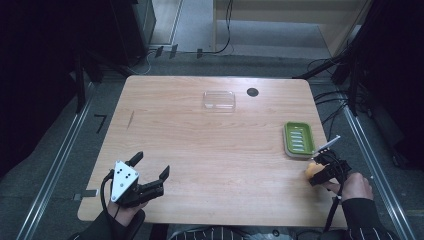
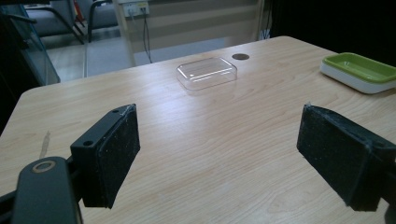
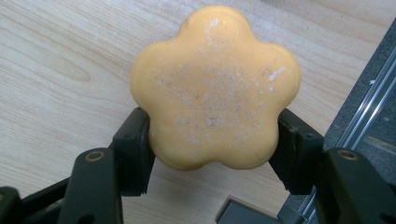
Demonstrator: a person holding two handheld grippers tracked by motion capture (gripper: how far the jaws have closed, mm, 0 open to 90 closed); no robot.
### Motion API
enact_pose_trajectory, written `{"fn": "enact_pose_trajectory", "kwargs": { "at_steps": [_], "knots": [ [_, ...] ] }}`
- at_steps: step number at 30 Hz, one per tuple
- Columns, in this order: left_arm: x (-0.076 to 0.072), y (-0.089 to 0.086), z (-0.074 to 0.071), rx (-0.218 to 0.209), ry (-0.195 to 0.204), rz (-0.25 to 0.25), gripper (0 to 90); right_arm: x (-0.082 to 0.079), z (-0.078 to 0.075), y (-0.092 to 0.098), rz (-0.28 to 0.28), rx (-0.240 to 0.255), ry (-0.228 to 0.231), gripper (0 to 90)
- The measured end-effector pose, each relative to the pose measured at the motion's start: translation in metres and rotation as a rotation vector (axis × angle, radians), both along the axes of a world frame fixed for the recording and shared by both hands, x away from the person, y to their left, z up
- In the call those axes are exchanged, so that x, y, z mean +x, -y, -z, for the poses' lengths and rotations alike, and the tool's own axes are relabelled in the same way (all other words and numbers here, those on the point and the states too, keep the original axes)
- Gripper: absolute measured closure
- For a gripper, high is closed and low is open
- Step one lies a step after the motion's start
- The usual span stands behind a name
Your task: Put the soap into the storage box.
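The wooden bench (image 1: 215,150) carries few things, and most of it is bare. Toward its far edge, about mid-width, lies a clear plastic lid or box (image 1: 219,100), with a small dark round spot (image 1: 252,92) just beside it. Near the right edge sits a green soap dish (image 1: 298,139) with a white base.

The left gripper (image 1: 150,176) rests by the near-left corner, its jaws spread wide with nothing between them; it is well apart from everything and poses little risk.

The right gripper (image 3: 212,144) is at the near-right part of the bench, just short of the dish, its jaws closed on an orange flower-shaped soap (image 3: 215,88). The pads (image 3: 135,149) meet the soap low on two lobes, so most of the bar stands out beyond them. Judging by that, the hold looks shallow: a rounded, likely slick bar could pivot or squirt forward if the squeeze eases or the hand tilts. It is also close to the right edge, so a slip could send it off the bench to the floor. If the dish is the goal, a skewed drop could tip the bar onto its rim.
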State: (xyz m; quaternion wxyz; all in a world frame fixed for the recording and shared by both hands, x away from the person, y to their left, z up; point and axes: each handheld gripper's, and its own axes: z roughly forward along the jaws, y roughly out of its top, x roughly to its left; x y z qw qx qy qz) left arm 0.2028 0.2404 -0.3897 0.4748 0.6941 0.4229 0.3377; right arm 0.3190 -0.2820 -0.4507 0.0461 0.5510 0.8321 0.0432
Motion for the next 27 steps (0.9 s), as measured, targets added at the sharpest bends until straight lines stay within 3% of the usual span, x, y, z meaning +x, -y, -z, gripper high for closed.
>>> {"fn": "enact_pose_trajectory", "kwargs": {
  "at_steps": [27],
  "knots": [
    [0.001,0.000,0.000,-0.001,-0.006,-0.002,13.7,0.016,-0.026,-0.013,-0.026,-0.001,0.072,40.3]
  ]
}}
